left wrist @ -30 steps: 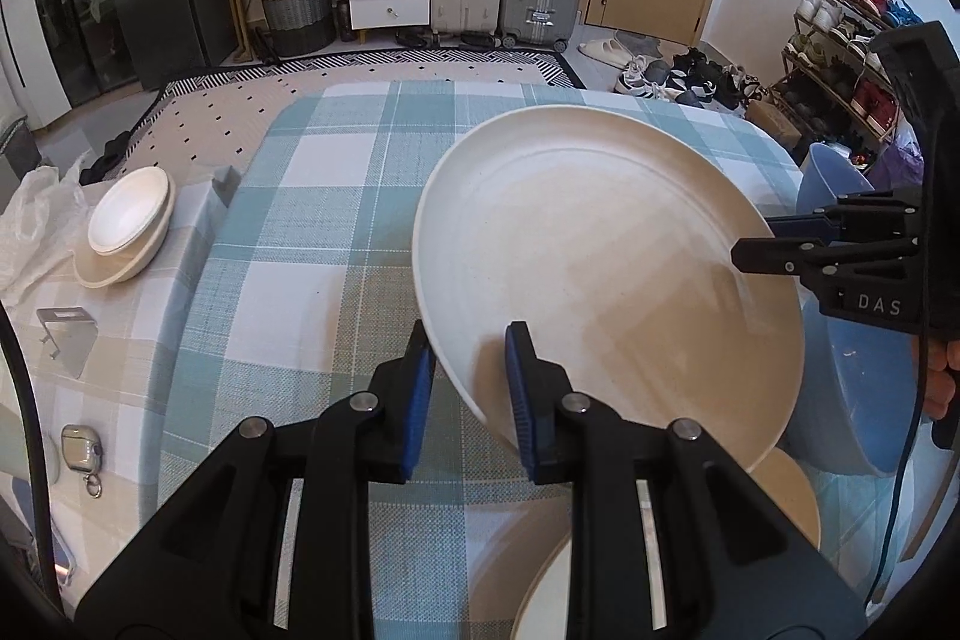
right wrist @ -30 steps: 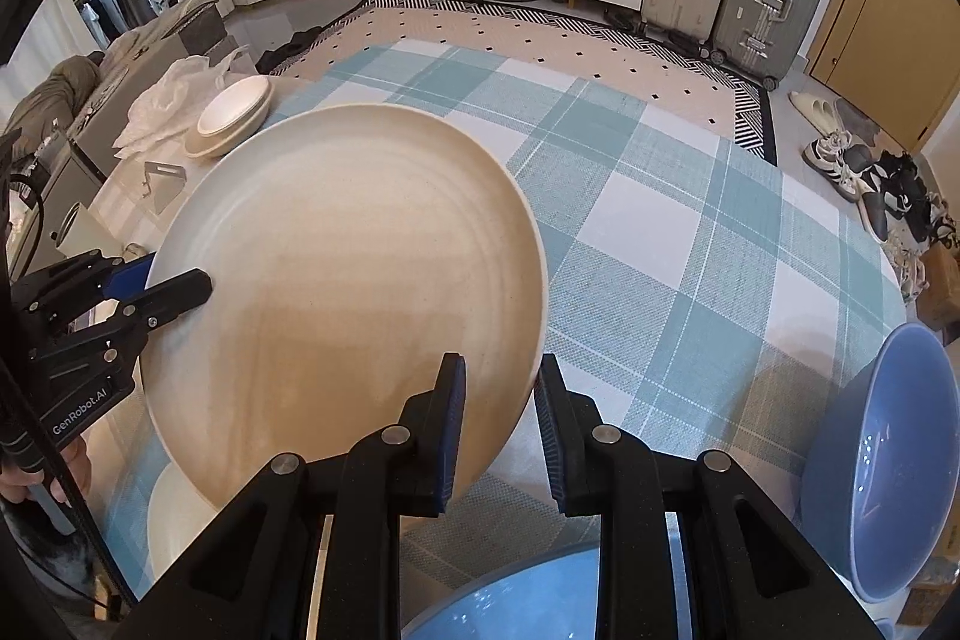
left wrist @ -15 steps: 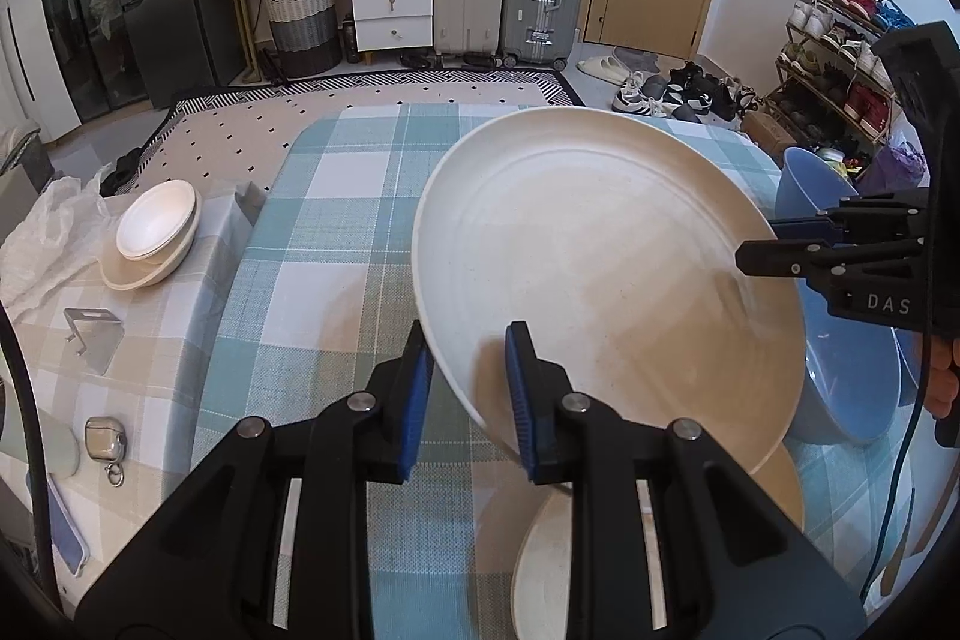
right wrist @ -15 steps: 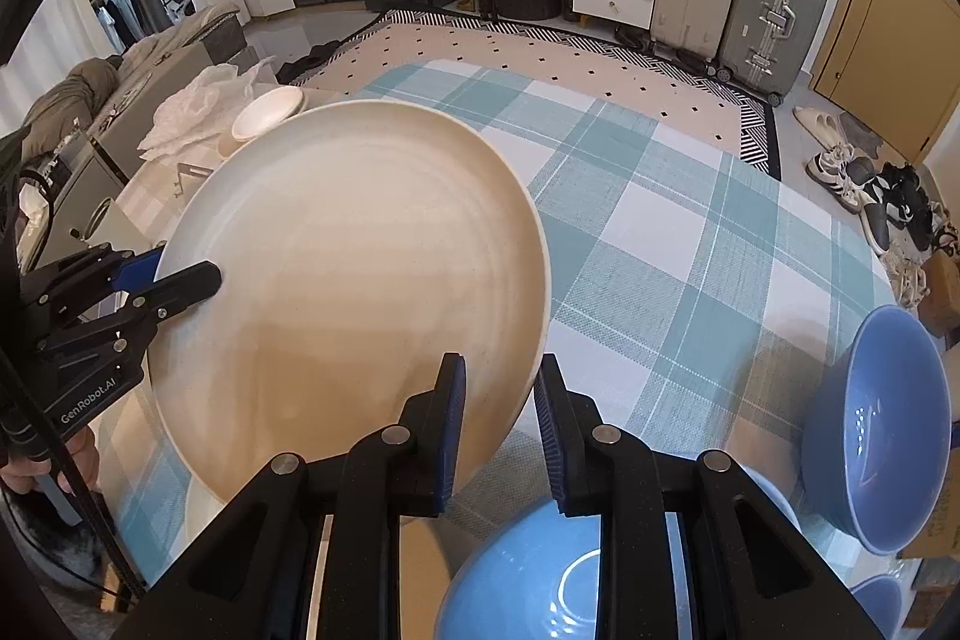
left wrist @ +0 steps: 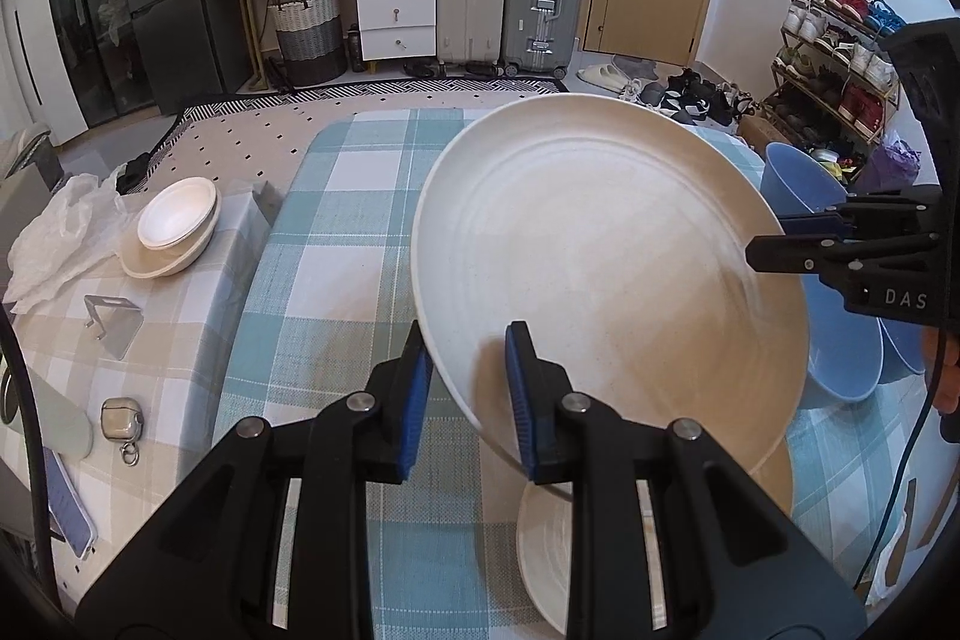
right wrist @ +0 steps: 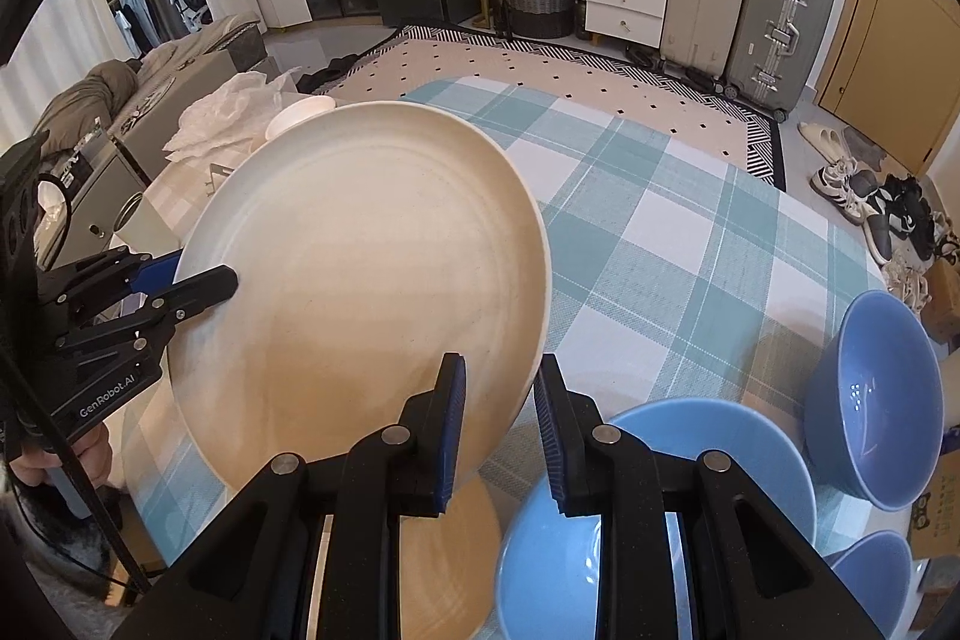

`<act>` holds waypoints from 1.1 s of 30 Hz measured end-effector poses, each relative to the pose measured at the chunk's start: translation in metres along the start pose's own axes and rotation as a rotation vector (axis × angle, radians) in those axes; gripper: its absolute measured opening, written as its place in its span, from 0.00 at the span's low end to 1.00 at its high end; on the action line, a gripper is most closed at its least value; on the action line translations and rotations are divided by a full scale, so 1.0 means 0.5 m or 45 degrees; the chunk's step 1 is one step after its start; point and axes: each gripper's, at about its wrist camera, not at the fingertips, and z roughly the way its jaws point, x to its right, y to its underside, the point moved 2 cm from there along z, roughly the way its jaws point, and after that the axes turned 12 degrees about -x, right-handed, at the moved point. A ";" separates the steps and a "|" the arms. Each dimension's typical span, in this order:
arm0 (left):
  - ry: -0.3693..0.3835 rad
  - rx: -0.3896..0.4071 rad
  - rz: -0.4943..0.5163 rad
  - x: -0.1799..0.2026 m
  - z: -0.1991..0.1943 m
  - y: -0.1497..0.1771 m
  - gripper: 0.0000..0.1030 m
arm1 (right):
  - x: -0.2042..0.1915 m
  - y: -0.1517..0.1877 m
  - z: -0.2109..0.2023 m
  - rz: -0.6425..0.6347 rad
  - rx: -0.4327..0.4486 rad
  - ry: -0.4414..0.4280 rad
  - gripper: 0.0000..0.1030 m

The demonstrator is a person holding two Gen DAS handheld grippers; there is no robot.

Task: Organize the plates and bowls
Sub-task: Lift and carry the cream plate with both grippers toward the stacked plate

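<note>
A large cream plate (left wrist: 606, 268) is held in the air above the checked table, tilted. My left gripper (left wrist: 468, 388) is shut on its near-left rim. My right gripper (right wrist: 498, 424) is shut on the opposite rim; it shows at the right of the left wrist view (left wrist: 798, 238). The same plate (right wrist: 372, 280) fills the middle of the right wrist view, with the left gripper (right wrist: 180, 280) on its far edge. A second cream plate (left wrist: 546, 550) lies on the table under it. Two stacked white bowls (left wrist: 171, 232) sit at far left.
Several blue bowls stand at the right: one (right wrist: 648, 520) just under my right gripper, one (right wrist: 876, 400) tilted further right, one (right wrist: 876, 586) at the edge. An earbud case (left wrist: 120, 418), a metal stand (left wrist: 114, 322) and a white plastic bag (left wrist: 60, 232) lie on the left cloth.
Both grippers have lifted the plate higher and drawn it back toward the near side; more of the table, the plate beneath and the blue bowls now show below it.
</note>
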 end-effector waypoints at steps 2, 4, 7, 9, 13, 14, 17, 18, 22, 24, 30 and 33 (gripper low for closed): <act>0.000 0.002 0.001 -0.001 -0.008 0.010 0.20 | -0.007 0.009 -0.006 -0.003 0.005 -0.006 0.23; 0.000 0.004 0.003 -0.001 -0.019 0.022 0.20 | -0.016 0.017 -0.012 -0.003 0.011 -0.009 0.23; -0.005 0.007 0.007 0.000 -0.030 0.035 0.20 | -0.026 0.032 -0.020 0.001 0.018 -0.016 0.23; -0.006 0.006 0.010 0.002 -0.041 0.044 0.20 | -0.032 0.043 -0.023 0.003 0.024 -0.022 0.23; -0.008 0.000 0.019 0.004 -0.050 0.064 0.20 | -0.043 0.062 -0.029 0.014 0.037 -0.036 0.23; -0.008 -0.001 0.023 0.005 -0.052 0.070 0.20 | -0.045 0.069 -0.030 0.020 0.039 -0.040 0.23; 0.001 -0.015 0.036 0.009 -0.054 0.086 0.20 | -0.050 0.087 -0.029 0.040 0.037 -0.053 0.23; 0.005 -0.017 0.038 0.010 -0.056 0.092 0.20 | -0.051 0.092 -0.028 0.044 0.037 -0.056 0.23; 0.007 -0.025 0.044 0.018 -0.062 0.108 0.20 | -0.055 0.114 -0.026 0.062 0.033 -0.080 0.23; 0.004 -0.024 0.050 0.023 -0.066 0.116 0.20 | -0.060 0.123 -0.025 0.065 0.029 -0.080 0.23; 0.011 -0.042 0.057 0.025 -0.064 0.138 0.20 | -0.066 0.152 -0.019 0.078 0.017 -0.096 0.23; 0.016 -0.058 0.058 0.027 -0.057 0.152 0.20 | -0.068 0.167 -0.016 0.091 0.012 -0.103 0.23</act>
